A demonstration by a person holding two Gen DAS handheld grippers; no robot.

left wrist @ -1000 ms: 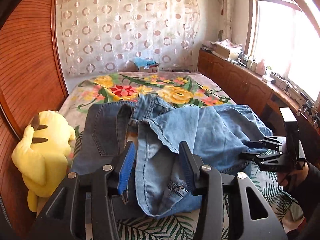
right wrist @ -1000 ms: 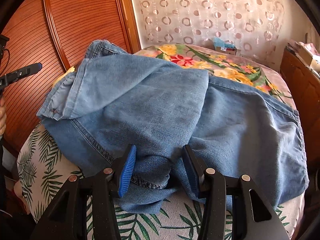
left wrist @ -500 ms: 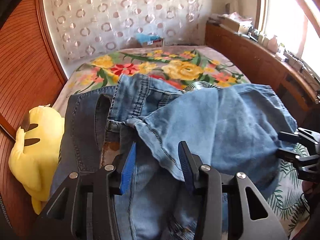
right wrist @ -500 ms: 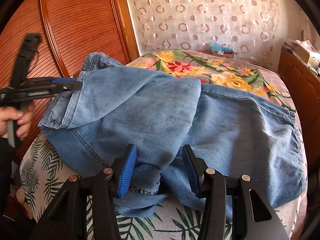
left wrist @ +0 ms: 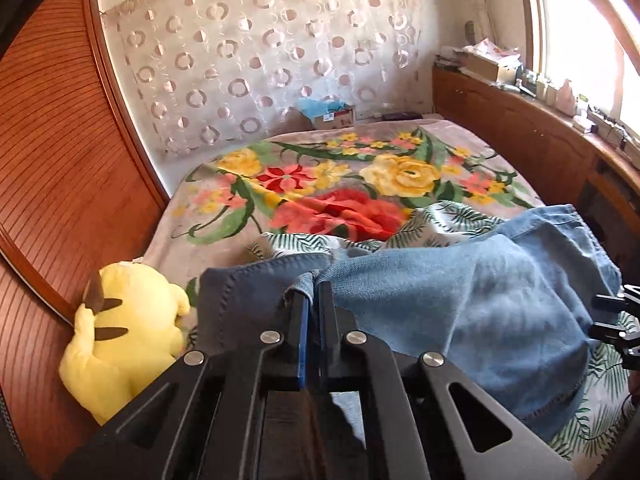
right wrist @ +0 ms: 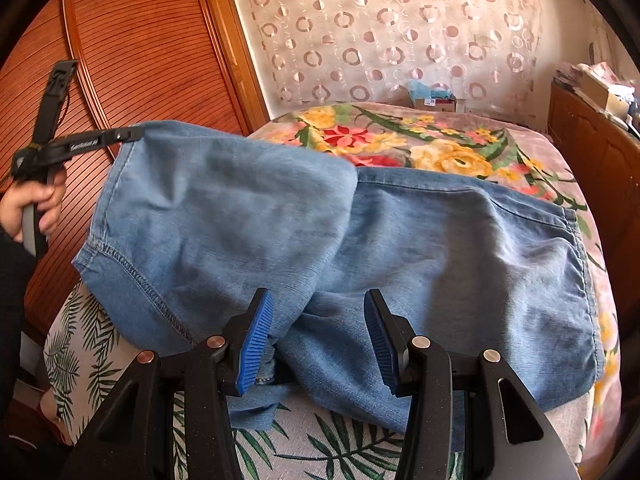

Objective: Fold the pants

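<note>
Pants [right wrist: 400, 240] are lying across the bed [right wrist: 460, 136], heavy, floppy denim best taken at hems or waistband. The left gripper [left wrist: 311, 300] is pinching a lifted edge tight; the right gripper [right wrist: 318, 344] is hovering wide open, gripping nothing.

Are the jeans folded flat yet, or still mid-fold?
Mid-fold. The left gripper, shut on denim, holds one part of the jeans raised off the bed; the right gripper is open.
</note>
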